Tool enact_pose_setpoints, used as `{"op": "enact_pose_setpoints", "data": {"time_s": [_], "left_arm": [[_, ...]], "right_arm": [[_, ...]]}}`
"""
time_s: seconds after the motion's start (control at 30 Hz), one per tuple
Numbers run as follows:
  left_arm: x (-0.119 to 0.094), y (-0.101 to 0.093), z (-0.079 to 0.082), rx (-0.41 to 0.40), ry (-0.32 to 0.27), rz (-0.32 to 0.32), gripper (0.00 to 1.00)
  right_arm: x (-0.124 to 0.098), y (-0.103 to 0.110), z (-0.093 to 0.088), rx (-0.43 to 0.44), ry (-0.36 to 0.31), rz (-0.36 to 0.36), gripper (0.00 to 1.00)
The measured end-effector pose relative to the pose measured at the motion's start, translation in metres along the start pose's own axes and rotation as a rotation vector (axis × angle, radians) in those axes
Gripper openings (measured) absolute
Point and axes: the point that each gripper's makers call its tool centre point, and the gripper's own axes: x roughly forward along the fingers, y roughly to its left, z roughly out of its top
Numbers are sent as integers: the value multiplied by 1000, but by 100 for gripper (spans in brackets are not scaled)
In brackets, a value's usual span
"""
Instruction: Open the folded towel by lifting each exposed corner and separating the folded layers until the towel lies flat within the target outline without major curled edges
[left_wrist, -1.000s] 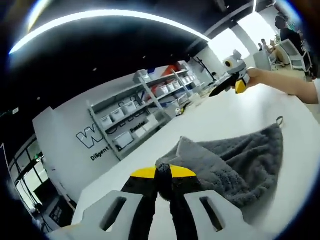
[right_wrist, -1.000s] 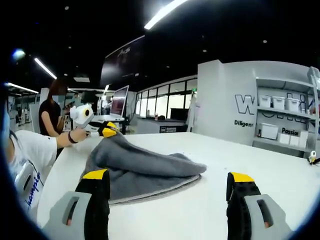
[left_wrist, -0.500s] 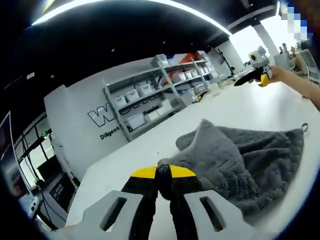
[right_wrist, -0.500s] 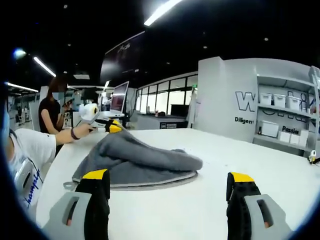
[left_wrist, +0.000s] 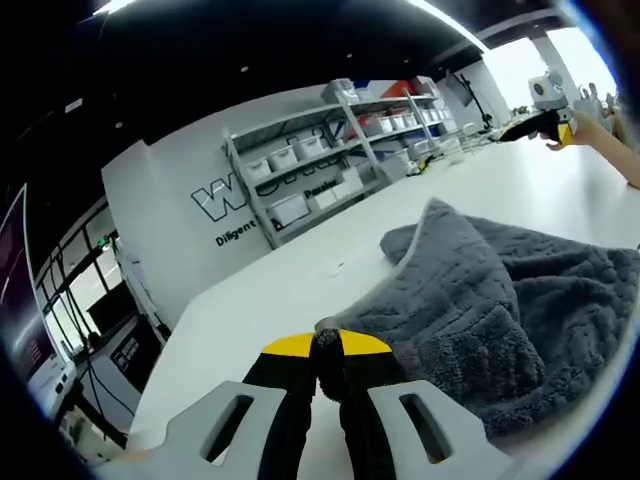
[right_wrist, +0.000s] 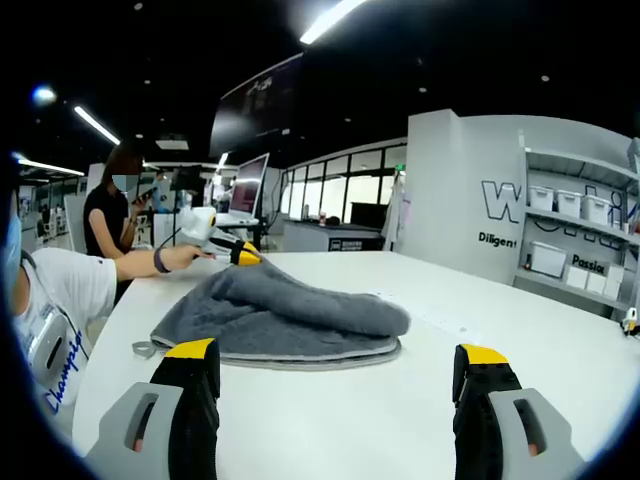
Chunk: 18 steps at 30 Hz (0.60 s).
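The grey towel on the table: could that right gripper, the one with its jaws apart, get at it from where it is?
Probably yes. The right gripper is open, facing the towel, with bare white table between them and nothing in the way.

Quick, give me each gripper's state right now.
Left gripper: shut on the towel corner.
Right gripper: open, holding nothing, short of the towel.

Each gripper (right_wrist: 335, 375) has 2 grey slotted jaws with black, yellow-tipped ends. The person (right_wrist: 55, 300) wears a white printed T-shirt and a dark wristband (right_wrist: 161, 260).
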Motion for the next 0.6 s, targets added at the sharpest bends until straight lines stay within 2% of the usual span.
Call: {"op": "enact_pose_setpoints", "data": {"time_s": [0.37, 0.5, 0.6], "left_arm": [[5, 25, -28, 76, 110, 89, 6], [2, 38, -32, 166, 142, 155, 6], [1, 48, -34, 271, 175, 208, 6]], "right_arm": [[1, 0, -2, -1, 9, 1, 99], [1, 0, -4, 3, 15, 2, 99], [0, -1, -4, 5, 18, 0, 99]]}}
